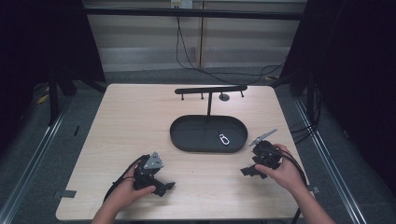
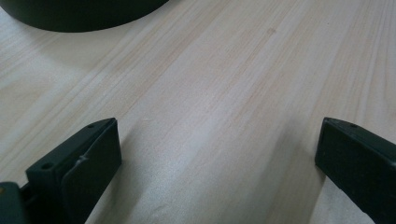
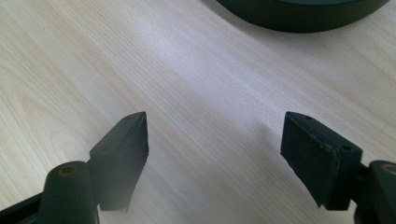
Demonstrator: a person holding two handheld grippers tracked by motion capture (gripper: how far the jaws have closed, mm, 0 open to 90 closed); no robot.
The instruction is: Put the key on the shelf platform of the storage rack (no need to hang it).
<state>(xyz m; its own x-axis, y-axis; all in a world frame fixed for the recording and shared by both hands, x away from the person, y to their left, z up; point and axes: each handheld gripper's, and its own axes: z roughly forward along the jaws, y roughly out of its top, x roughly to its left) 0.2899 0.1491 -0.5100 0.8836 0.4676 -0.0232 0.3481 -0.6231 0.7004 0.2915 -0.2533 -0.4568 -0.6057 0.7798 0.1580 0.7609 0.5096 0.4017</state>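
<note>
A black oval tray (image 1: 187,140) lies in the middle of the light wooden table (image 1: 135,116), with a small silver carabiner clip (image 1: 224,139) in its right part. A thin post rises from the tray's far side and carries a black bar with pegs (image 1: 210,89). My left gripper (image 1: 164,187) rests low over the table near the front left, open, with bare wood between its jaws (image 2: 219,158). My right gripper (image 1: 249,171) is at the front right, just below the tray's right end, also open over bare wood (image 3: 215,149).
The tray's rim shows at the top edge of the left gripper view (image 2: 79,16) and of the right gripper view (image 3: 303,16). Cables run across the floor behind the table (image 1: 196,60). Metal rails flank the table on both sides.
</note>
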